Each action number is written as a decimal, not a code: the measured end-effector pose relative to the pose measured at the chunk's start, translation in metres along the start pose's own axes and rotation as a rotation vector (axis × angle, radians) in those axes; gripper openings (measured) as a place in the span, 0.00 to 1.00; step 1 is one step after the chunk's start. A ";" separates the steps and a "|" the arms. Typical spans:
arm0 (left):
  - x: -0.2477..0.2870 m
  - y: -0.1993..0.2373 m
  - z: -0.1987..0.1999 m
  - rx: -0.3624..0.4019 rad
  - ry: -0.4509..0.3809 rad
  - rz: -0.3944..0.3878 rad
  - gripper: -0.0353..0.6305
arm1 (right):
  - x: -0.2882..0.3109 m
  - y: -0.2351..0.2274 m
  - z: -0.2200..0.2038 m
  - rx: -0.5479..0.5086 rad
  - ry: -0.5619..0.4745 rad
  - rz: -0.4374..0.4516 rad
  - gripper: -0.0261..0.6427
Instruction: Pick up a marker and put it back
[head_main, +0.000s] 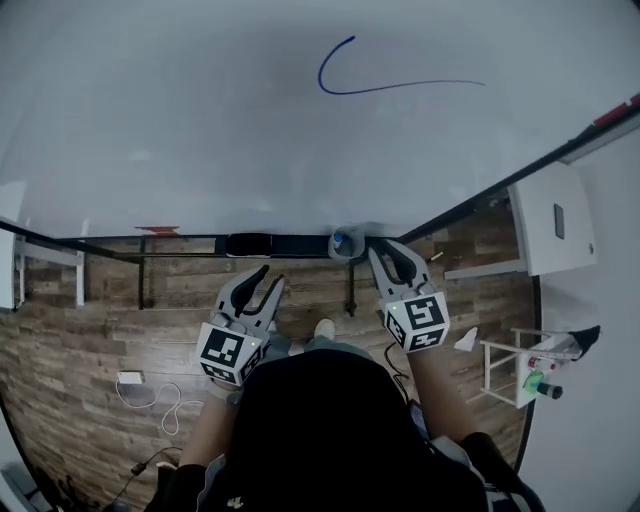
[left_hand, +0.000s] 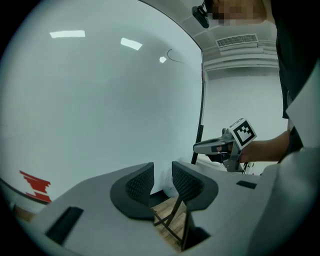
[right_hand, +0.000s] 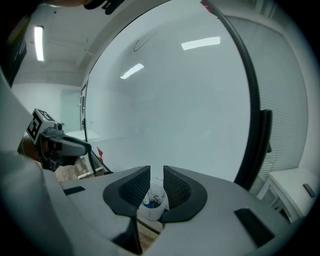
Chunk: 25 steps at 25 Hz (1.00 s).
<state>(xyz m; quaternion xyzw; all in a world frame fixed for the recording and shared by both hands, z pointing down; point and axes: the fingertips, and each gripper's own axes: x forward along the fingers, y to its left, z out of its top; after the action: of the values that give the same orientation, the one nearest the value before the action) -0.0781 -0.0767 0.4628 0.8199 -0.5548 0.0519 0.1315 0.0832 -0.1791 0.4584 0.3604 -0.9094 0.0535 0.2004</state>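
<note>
A white cup (head_main: 344, 243) with a blue-capped marker (head_main: 338, 240) in it sits on the whiteboard's ledge. My right gripper (head_main: 385, 258) is just right of the cup and close to it. In the right gripper view the cup (right_hand: 152, 204) shows beyond the narrow gap of the right gripper (right_hand: 156, 184), which is open and holds nothing. My left gripper (head_main: 264, 283) hangs below the ledge, left of the cup. It (left_hand: 162, 181) is open and empty too, pointing at the board. A blue curved line (head_main: 370, 90) is drawn on the whiteboard (head_main: 200, 130).
A black eraser (head_main: 250, 244) lies on the ledge left of the cup. A red mark (head_main: 157, 230) sits at the board's lower edge. A white cabinet (head_main: 550, 215) and a small rack with bottles (head_main: 530, 375) stand at the right. A cable (head_main: 150, 390) lies on the wooden floor.
</note>
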 end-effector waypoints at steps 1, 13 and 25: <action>0.005 -0.002 0.002 0.007 0.000 -0.021 0.24 | -0.006 -0.004 0.000 0.011 -0.005 -0.020 0.20; 0.070 -0.047 0.018 0.092 0.022 -0.291 0.24 | -0.078 -0.042 -0.020 0.129 -0.025 -0.252 0.18; 0.106 -0.096 0.017 0.135 0.050 -0.494 0.24 | -0.122 -0.045 -0.044 0.198 -0.012 -0.390 0.17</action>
<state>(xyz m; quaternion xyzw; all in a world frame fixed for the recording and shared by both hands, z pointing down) 0.0498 -0.1429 0.4557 0.9359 -0.3296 0.0755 0.0990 0.2081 -0.1238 0.4471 0.5480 -0.8138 0.1006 0.1652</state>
